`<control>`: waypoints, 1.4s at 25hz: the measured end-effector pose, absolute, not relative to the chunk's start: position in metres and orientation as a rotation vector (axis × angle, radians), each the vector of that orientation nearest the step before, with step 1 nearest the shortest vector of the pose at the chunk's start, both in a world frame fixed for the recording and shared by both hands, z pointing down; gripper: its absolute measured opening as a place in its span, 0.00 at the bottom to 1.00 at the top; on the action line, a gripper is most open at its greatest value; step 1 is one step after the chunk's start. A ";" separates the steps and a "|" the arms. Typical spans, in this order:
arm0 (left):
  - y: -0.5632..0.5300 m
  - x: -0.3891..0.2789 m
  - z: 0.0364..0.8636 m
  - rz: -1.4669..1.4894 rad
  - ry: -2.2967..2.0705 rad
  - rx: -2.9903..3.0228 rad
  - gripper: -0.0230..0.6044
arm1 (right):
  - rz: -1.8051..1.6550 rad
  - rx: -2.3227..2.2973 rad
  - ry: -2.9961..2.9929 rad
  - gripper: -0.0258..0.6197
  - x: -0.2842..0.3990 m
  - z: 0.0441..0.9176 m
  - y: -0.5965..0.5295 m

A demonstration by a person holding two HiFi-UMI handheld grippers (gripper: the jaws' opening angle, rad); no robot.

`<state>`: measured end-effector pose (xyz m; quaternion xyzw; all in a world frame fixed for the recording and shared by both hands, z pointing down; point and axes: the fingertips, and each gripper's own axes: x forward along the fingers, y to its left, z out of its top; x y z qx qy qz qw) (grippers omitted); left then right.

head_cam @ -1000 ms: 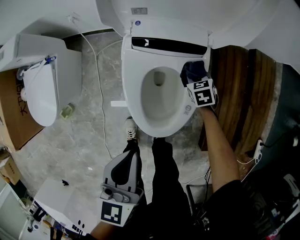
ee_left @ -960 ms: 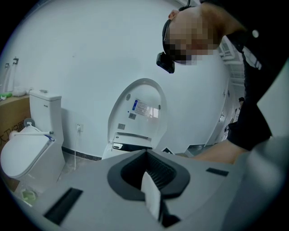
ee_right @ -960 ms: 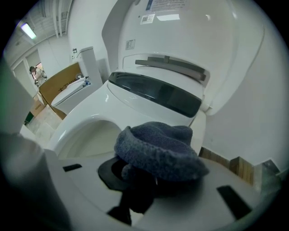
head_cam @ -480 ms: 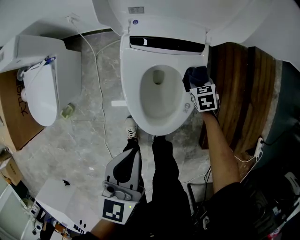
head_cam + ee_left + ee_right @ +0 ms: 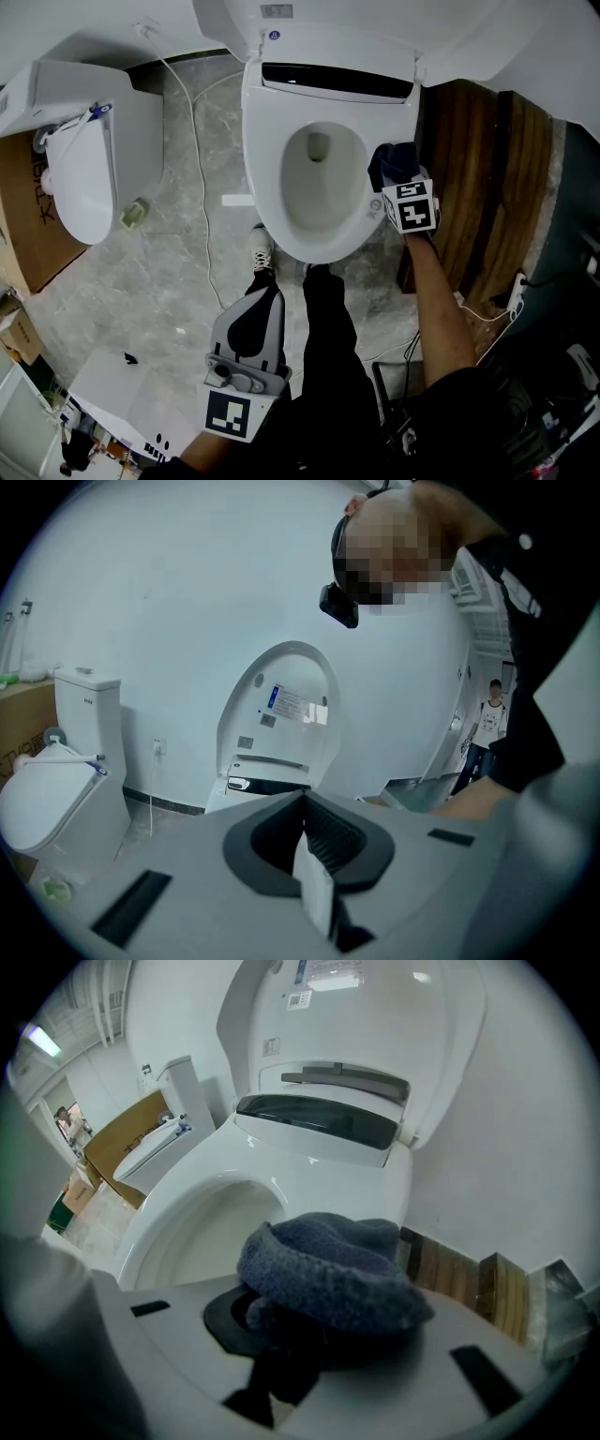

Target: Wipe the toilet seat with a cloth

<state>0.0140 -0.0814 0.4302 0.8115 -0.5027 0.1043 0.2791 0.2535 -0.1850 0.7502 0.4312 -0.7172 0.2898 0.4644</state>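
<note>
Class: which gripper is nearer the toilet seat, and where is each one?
Right. The right gripper, shut on the cloth, is at the toilet seat's right side; the left gripper is down near the person's legs, apart from the toilet.

A white toilet seat (image 5: pixel 265 183) lies lowered on its bowl, a smooth, glossy oval ring around the open basin, widest at the back and narrowing toward the front. A dark blue-grey terry cloth (image 5: pixel 394 161), bunched into a thick rolled fold, rests on the seat's right-hand side near the outer edge. It is clamped between the fingers of the right gripper (image 5: pixel 401 183) and bulges over them.
</note>
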 end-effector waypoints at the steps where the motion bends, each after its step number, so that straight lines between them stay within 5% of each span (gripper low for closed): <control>1: -0.081 0.014 0.430 0.280 -1.348 2.179 0.05 | 0.714 1.051 -1.761 0.19 0.253 0.750 -0.181; 35: -0.070 0.023 0.432 0.281 -1.338 2.199 0.05 | 0.649 0.725 -1.812 0.19 0.223 0.757 -0.064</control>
